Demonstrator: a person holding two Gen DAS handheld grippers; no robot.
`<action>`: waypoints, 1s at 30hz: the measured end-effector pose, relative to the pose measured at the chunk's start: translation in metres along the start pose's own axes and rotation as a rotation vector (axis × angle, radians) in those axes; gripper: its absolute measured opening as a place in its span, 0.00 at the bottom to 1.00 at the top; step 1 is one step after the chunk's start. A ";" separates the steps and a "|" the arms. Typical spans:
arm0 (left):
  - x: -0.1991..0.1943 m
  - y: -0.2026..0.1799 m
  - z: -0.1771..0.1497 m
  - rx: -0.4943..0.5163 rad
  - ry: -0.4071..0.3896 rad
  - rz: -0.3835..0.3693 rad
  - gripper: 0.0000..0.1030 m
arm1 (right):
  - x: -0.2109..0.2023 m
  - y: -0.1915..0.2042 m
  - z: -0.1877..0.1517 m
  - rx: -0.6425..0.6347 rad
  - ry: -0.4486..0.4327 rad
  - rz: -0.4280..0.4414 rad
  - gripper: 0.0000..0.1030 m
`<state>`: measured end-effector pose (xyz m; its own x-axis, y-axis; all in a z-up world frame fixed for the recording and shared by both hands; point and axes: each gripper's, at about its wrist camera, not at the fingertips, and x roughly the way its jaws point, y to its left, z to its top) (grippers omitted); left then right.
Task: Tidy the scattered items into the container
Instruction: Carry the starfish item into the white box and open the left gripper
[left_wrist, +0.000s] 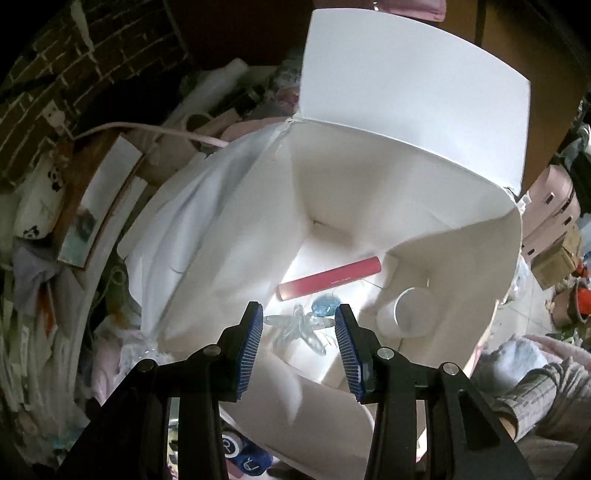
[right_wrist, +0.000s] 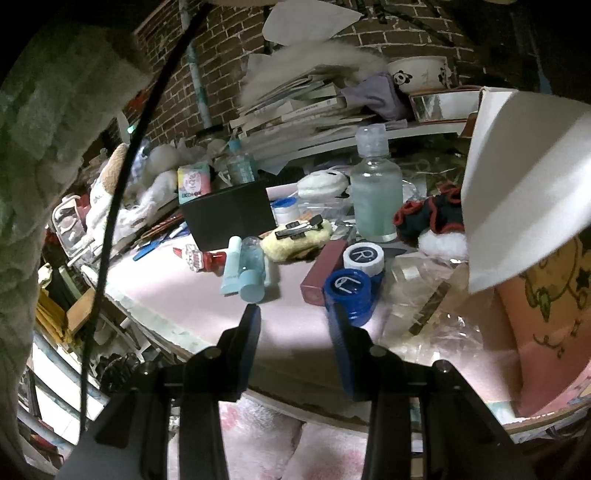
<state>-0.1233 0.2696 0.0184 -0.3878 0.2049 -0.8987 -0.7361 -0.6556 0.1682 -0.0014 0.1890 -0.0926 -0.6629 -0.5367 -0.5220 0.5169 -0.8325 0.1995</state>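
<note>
In the left wrist view I look down into the white box. On its floor lie a pink tube and a white round jar. My left gripper hangs over the box opening, shut on a clear star-shaped plastic piece that spans the gap from pad to pad; a blue bead shows just behind it. In the right wrist view my right gripper stands open over the pink tabletop, with nothing between its fingers. A blue lens case sits just beyond its right fingertip.
Scattered on the table are light-blue tubes, a maroon box, a yellow puff with clips, a clear bottle and a black box. The white box's flap stands at right. Stacked books line the brick wall.
</note>
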 end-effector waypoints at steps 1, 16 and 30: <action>0.000 0.000 -0.001 0.004 0.001 0.006 0.35 | 0.000 -0.001 0.000 0.003 0.000 -0.002 0.39; 0.003 0.010 0.001 -0.022 -0.021 0.015 0.63 | -0.003 -0.007 -0.005 0.018 -0.004 -0.037 0.40; -0.091 0.062 -0.074 -0.318 -0.414 -0.052 0.96 | -0.007 -0.001 -0.012 -0.007 -0.038 -0.058 0.46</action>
<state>-0.0929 0.1565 0.0812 -0.5892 0.4710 -0.6566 -0.5803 -0.8120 -0.0617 0.0096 0.1950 -0.0988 -0.7121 -0.4922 -0.5007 0.4804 -0.8616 0.1638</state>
